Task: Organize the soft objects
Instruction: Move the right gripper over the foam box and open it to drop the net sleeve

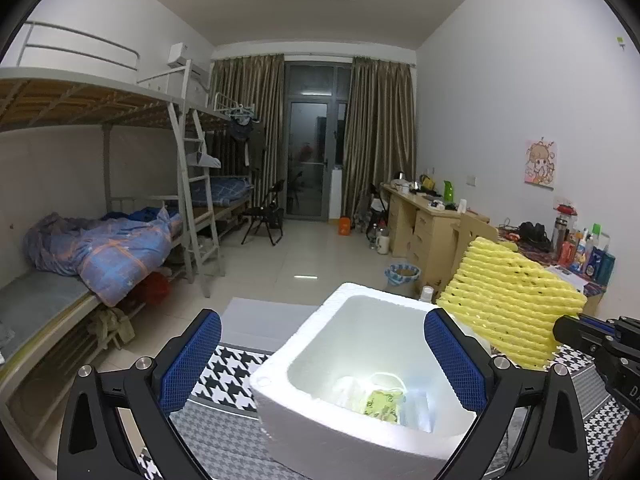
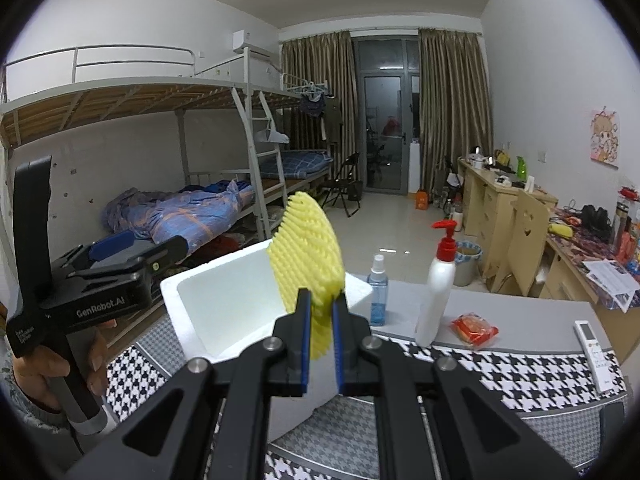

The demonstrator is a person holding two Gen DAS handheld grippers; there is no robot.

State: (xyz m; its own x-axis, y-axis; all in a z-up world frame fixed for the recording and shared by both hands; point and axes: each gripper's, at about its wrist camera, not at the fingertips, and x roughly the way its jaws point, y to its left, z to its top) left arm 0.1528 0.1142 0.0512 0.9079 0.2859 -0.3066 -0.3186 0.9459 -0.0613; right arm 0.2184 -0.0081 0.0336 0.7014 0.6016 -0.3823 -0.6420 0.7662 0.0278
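Presently: yellow foam net [image 2: 306, 256], light, springy, easily crushed, pinched by its lower edge in the right gripper [image 2: 321, 334] above the white foam box [image 2: 224, 300]; left gripper [image 1: 320, 364] wide, empty.

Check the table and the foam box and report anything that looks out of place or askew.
Nothing looks spilled or damaged. The white foam box sits skewed on the houndstooth cloth, with a crumpled bag inside. The yellow foam net is pinched in the right gripper above it, not yet in.
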